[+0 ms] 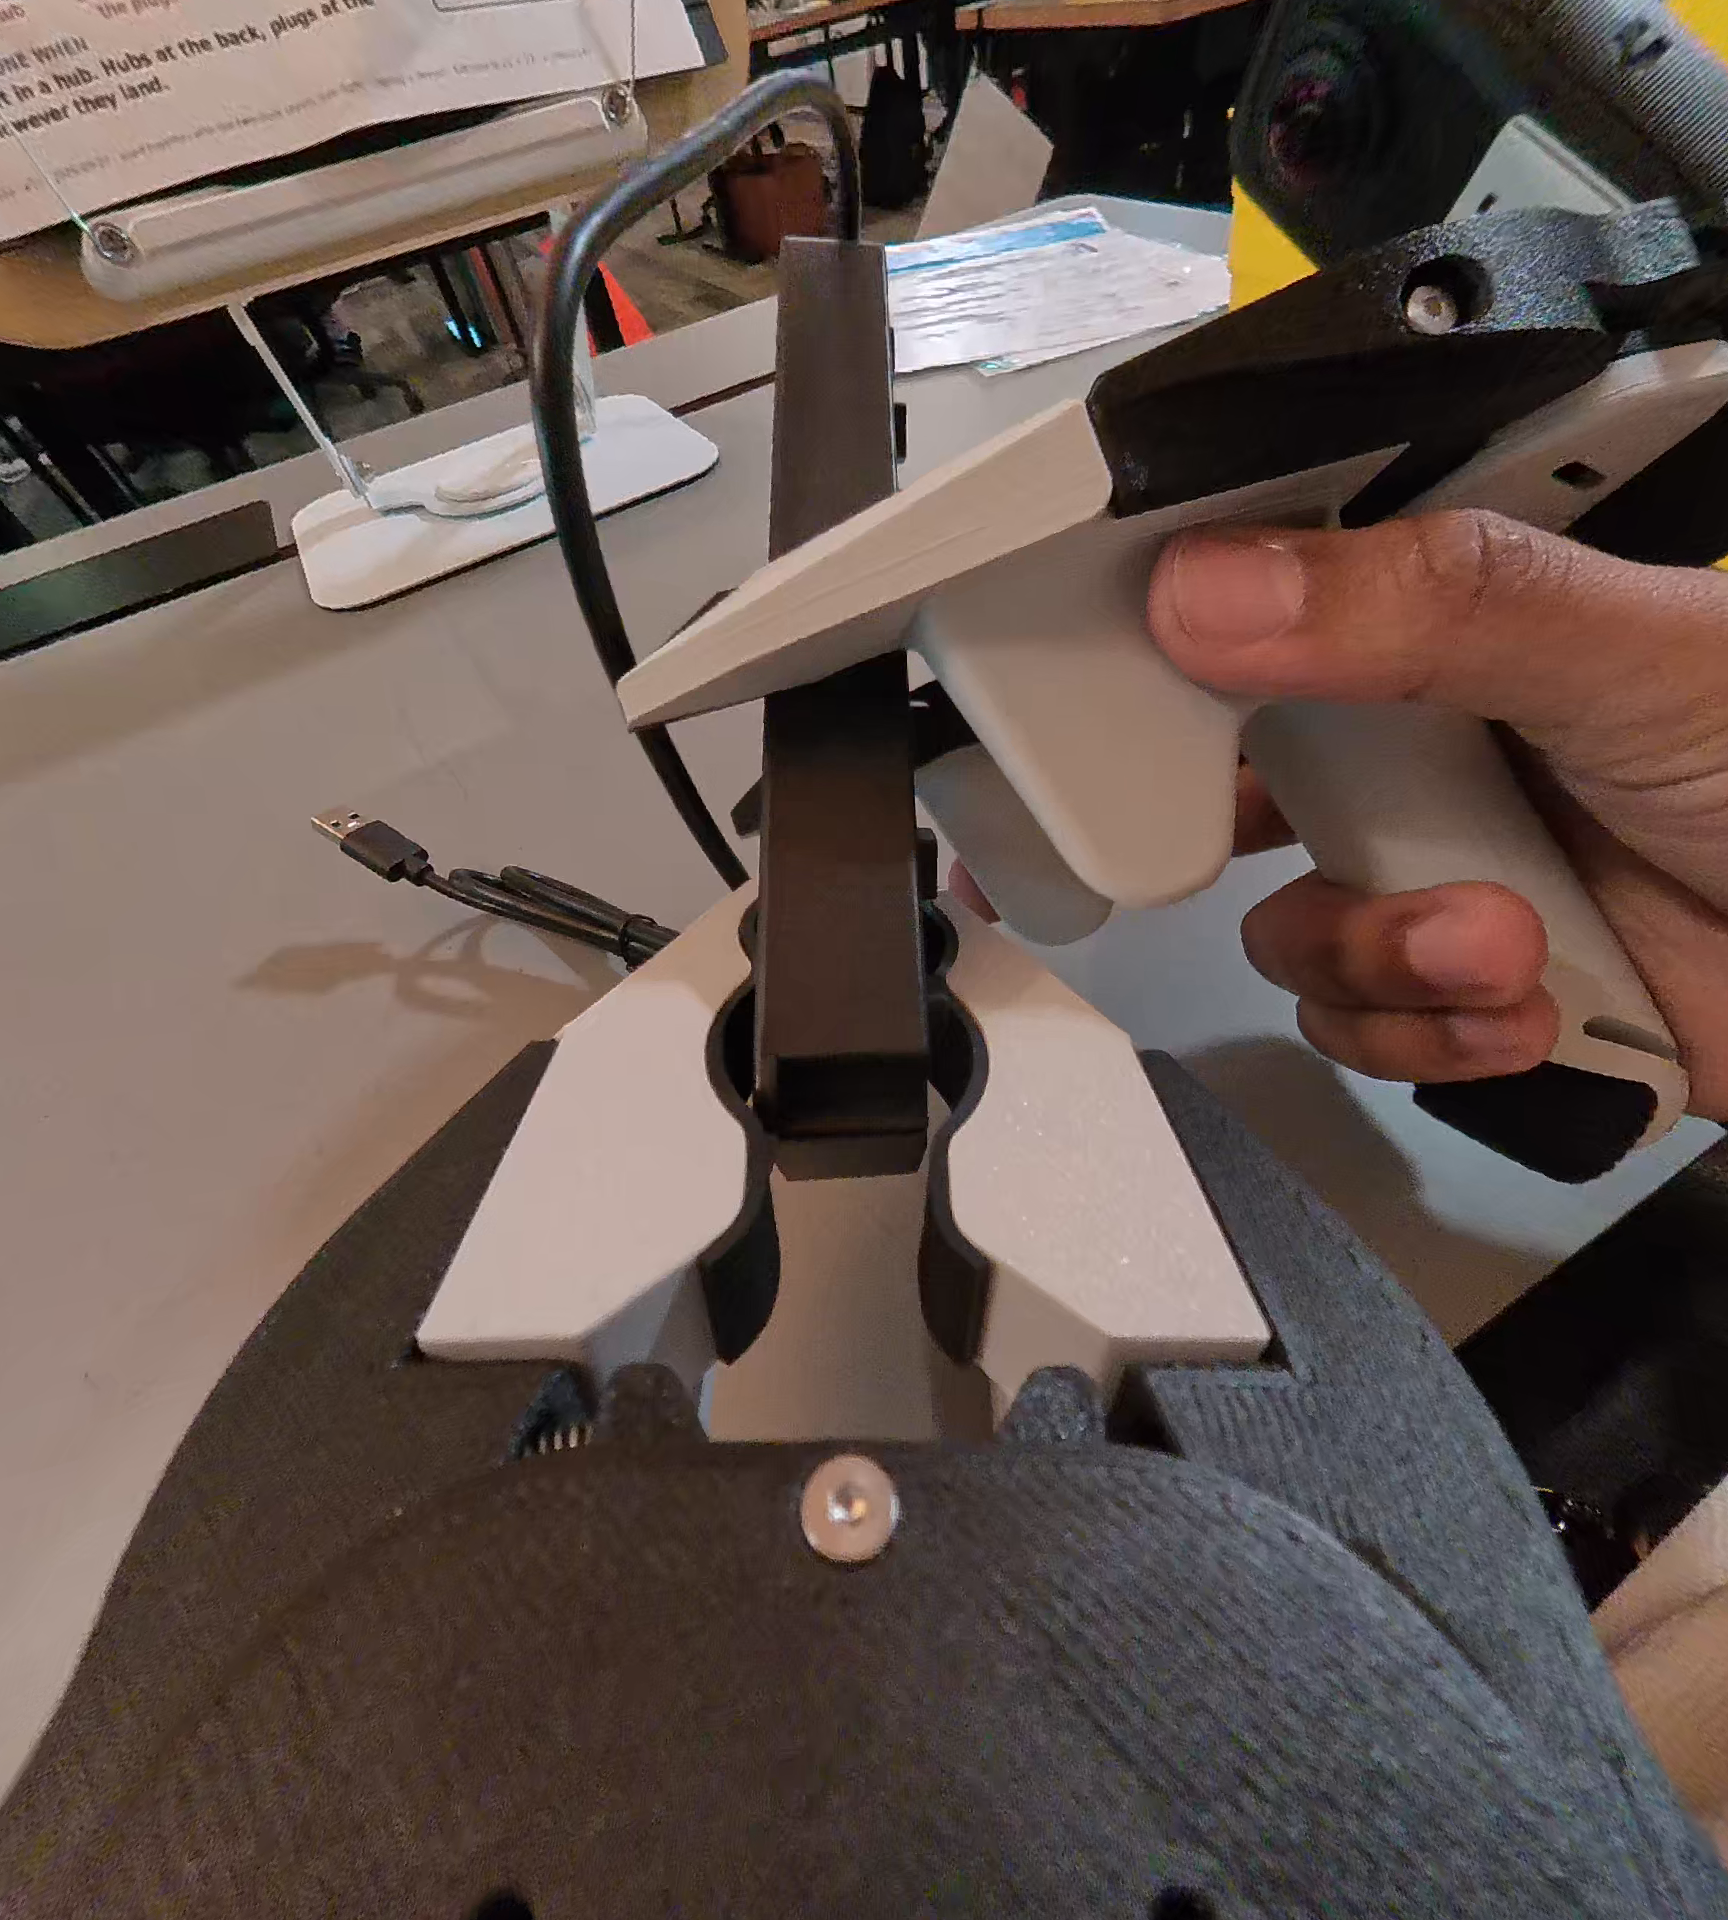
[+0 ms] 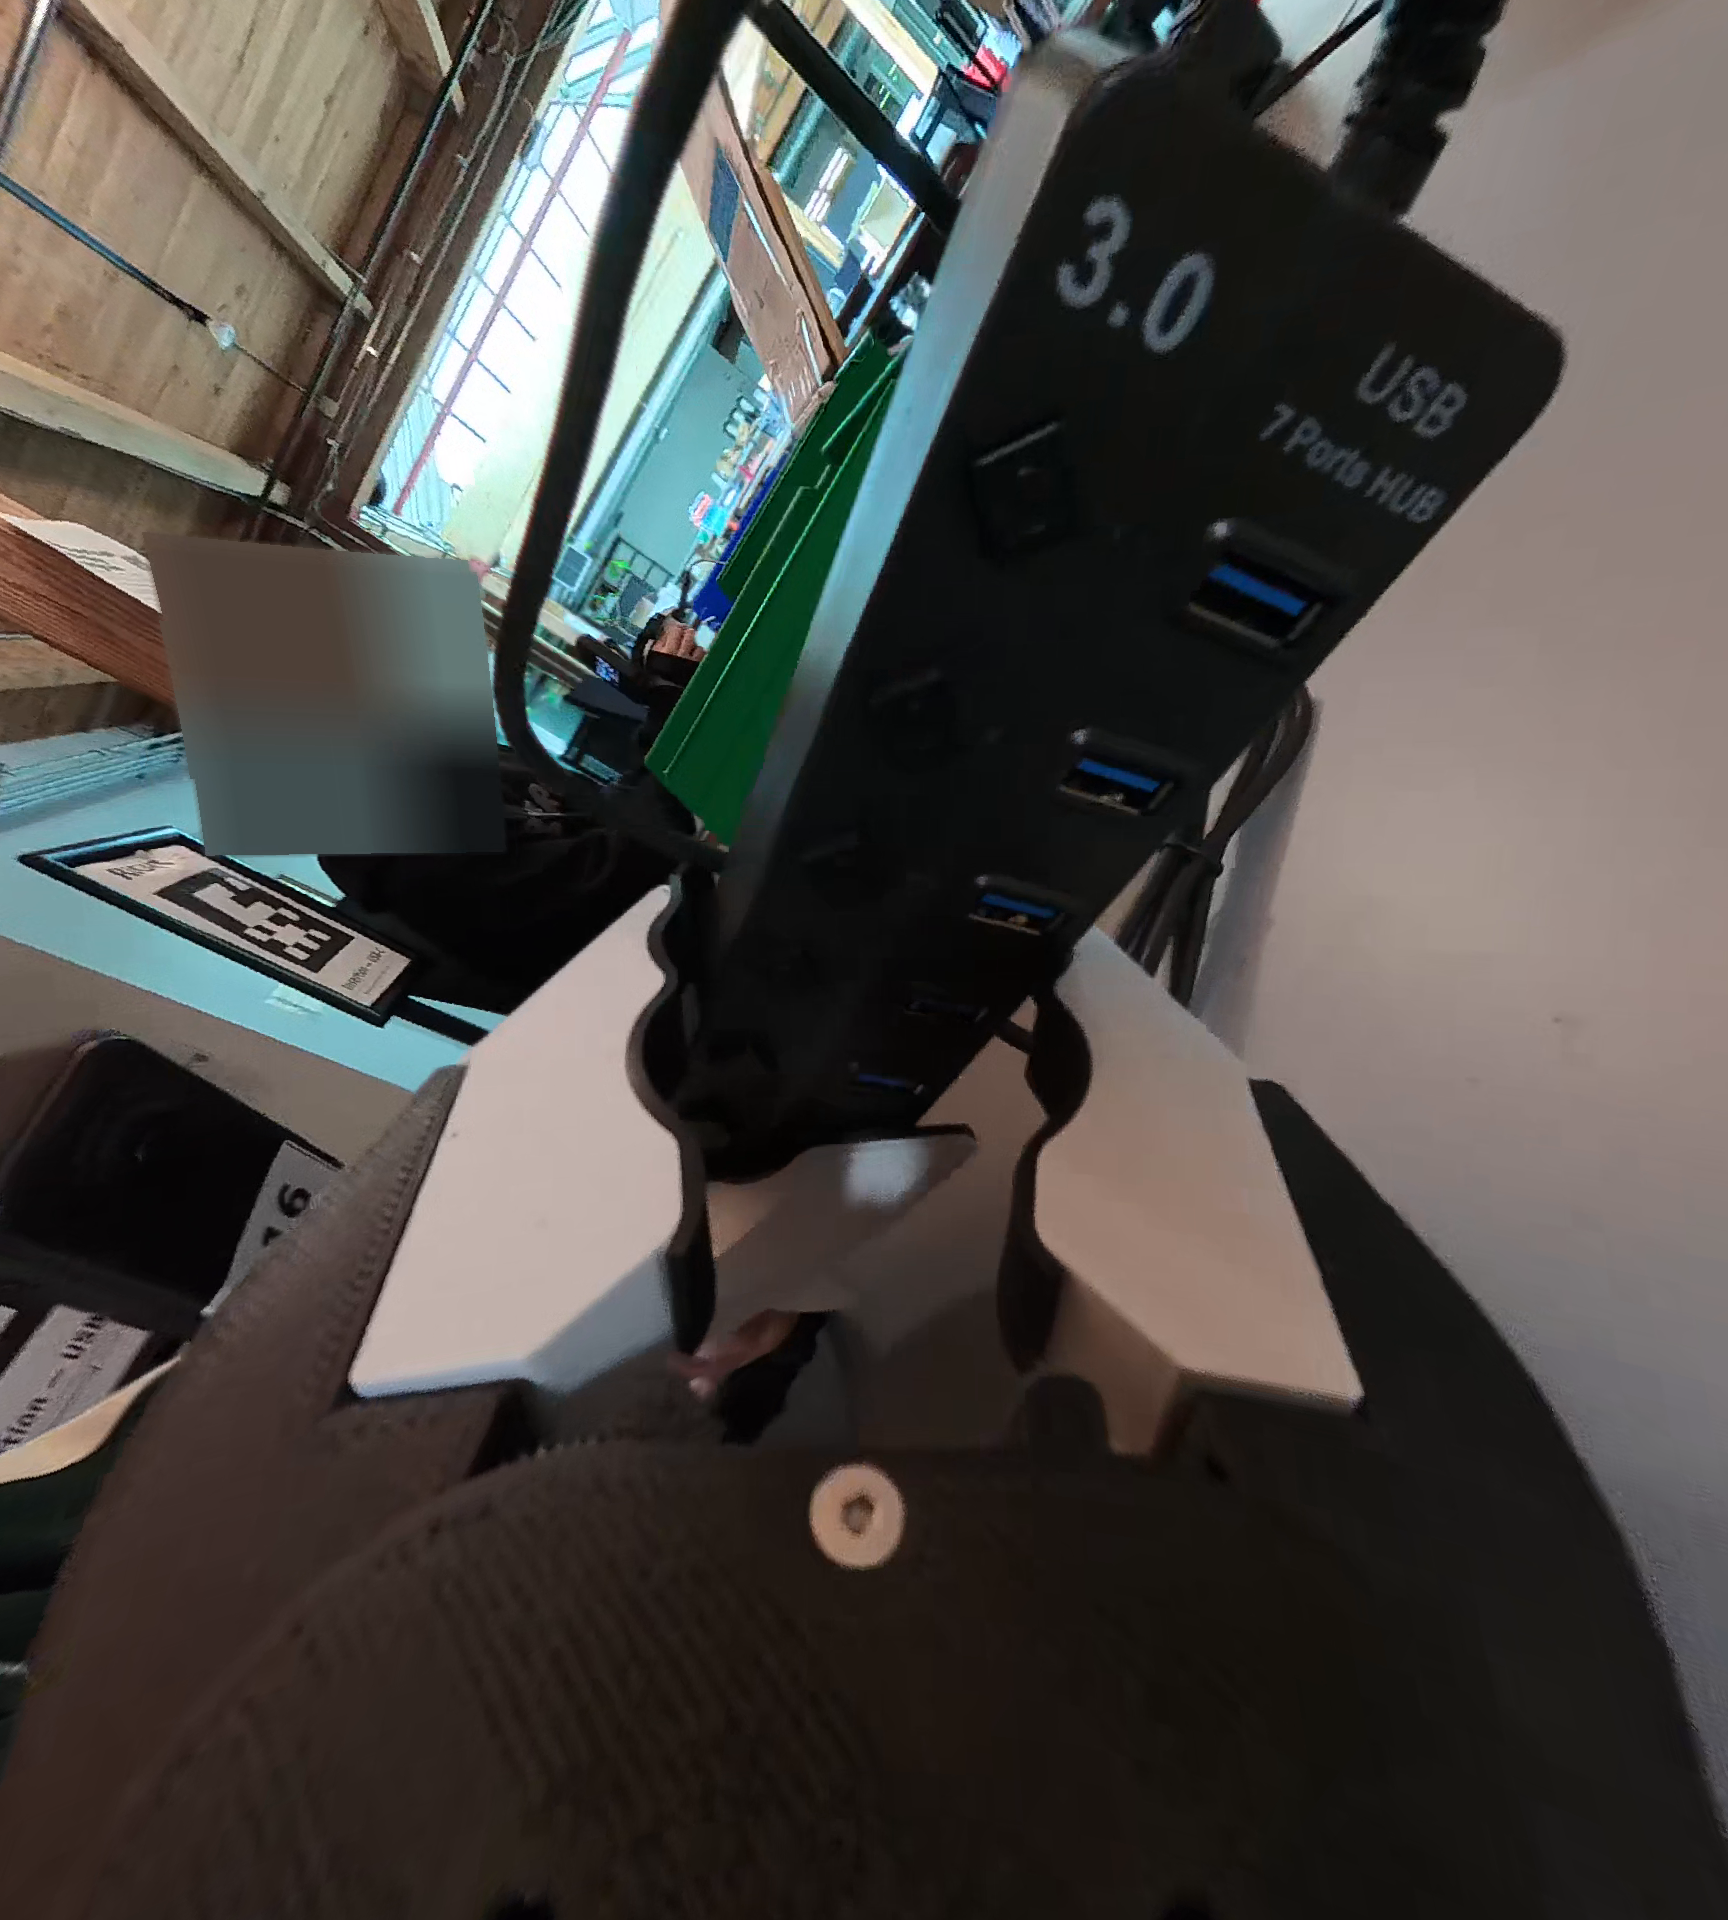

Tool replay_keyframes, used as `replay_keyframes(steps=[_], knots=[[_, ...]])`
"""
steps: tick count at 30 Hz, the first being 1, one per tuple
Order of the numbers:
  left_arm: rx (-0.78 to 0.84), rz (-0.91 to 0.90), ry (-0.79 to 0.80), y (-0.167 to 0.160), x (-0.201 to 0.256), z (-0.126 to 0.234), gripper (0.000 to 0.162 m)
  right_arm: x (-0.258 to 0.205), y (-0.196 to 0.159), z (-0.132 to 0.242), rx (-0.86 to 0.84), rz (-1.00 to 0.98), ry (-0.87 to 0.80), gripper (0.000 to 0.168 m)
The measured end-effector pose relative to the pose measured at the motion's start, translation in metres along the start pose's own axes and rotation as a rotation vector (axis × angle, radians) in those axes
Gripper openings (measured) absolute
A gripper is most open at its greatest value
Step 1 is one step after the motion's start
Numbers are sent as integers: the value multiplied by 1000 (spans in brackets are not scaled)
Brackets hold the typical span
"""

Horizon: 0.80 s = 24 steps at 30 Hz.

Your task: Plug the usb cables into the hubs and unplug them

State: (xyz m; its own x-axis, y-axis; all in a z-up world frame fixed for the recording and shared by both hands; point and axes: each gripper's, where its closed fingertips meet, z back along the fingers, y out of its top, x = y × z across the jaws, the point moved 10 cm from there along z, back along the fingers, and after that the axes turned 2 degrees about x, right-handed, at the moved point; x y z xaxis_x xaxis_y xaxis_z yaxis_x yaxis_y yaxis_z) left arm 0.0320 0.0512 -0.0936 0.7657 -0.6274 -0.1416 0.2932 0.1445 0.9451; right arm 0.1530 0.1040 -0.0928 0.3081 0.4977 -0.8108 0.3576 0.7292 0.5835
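Observation:
A black USB hub (image 1: 829, 468) stands upright and edge-on above the grey table (image 1: 164, 1039). My left gripper (image 1: 844, 997) is shut on its lower end. My right gripper (image 1: 870, 727), held by a hand (image 1: 1462, 727), comes in from the right with one finger on each side of the hub. In the right wrist view the hub (image 2: 1099, 623) shows its face with several blue ports, and my right gripper (image 2: 870, 997) is shut on its lower part. The hub's own black cable (image 1: 569, 416) loops up from its top. A loose USB plug (image 1: 366, 836) lies on the table to the left.
A bundled black cable (image 1: 548, 899) trails from the loose plug. A sign holder with a paper sheet (image 1: 372, 177) stands on a white base (image 1: 507, 499) at the back. A printed sheet (image 1: 1036, 281) lies at the back right. More bundled cable (image 2: 1244, 831) hangs behind the hub.

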Motion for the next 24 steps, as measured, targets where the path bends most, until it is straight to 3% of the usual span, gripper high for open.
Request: replay_keyframes(steps=[4,9,13,17,19,22,24], knots=[[4,8,-41,0,0,0,25,5,1,1,-4,-69,50,61],[109,49,-121,5,-5,6,42,5,8,3,-12,-51,81,59],[154,266,-320,7,-12,8,56,1,15,7,-9,12,97,59],[164,504,-487,5,-24,7,59,-3,21,9,-16,39,149,58],[201,581,-516,7,-33,8,68,-3,23,10,-23,52,153,58],[266,667,-528,7,-48,12,68,-2,24,10,-52,76,152,58],[307,722,-539,7,-60,14,82,-5,23,7,-100,86,191,57]])
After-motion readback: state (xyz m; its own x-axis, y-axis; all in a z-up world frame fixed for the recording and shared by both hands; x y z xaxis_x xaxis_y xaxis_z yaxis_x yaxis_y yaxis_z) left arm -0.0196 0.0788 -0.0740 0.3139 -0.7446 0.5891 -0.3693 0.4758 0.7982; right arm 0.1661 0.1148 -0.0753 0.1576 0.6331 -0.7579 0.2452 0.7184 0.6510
